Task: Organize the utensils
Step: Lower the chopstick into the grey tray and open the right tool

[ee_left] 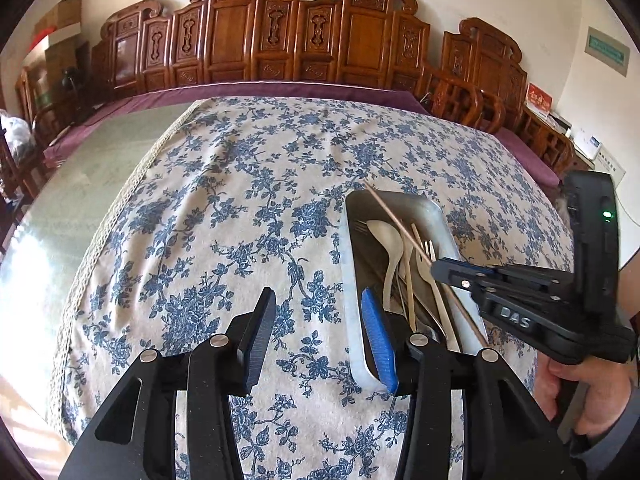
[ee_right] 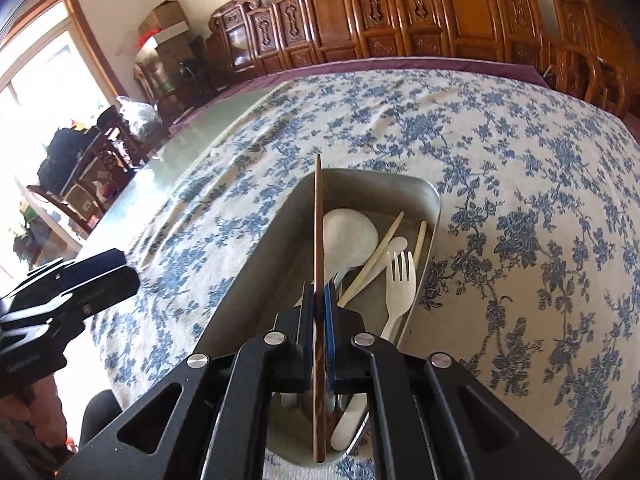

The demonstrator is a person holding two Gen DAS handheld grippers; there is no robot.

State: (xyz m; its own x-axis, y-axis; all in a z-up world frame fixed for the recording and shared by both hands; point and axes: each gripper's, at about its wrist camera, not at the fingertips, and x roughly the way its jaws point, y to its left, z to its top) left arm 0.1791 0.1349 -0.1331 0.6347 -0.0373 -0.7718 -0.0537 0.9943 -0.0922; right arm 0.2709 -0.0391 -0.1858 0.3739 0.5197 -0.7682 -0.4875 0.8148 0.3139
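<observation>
A metal tray (ee_right: 434,204) sits on the floral tablecloth and holds a white spoon (ee_right: 348,236), a white fork (ee_right: 400,280) and pale chopsticks (ee_right: 376,256). My right gripper (ee_right: 319,300) is shut on a brown wooden chopstick (ee_right: 318,216) and holds it over the tray, pointing away. In the left wrist view the tray (ee_left: 348,264) lies to the right, with the right gripper (ee_left: 438,268) above it holding the chopstick (ee_left: 396,220). My left gripper (ee_left: 320,312) is open and empty, with its right finger beside the tray's left rim.
The tablecloth (ee_left: 224,200) covers most of a glass-topped table (ee_left: 100,160). Carved wooden chairs (ee_left: 280,36) line the far side. Boxes and clutter stand at the left near a window (ee_right: 48,92).
</observation>
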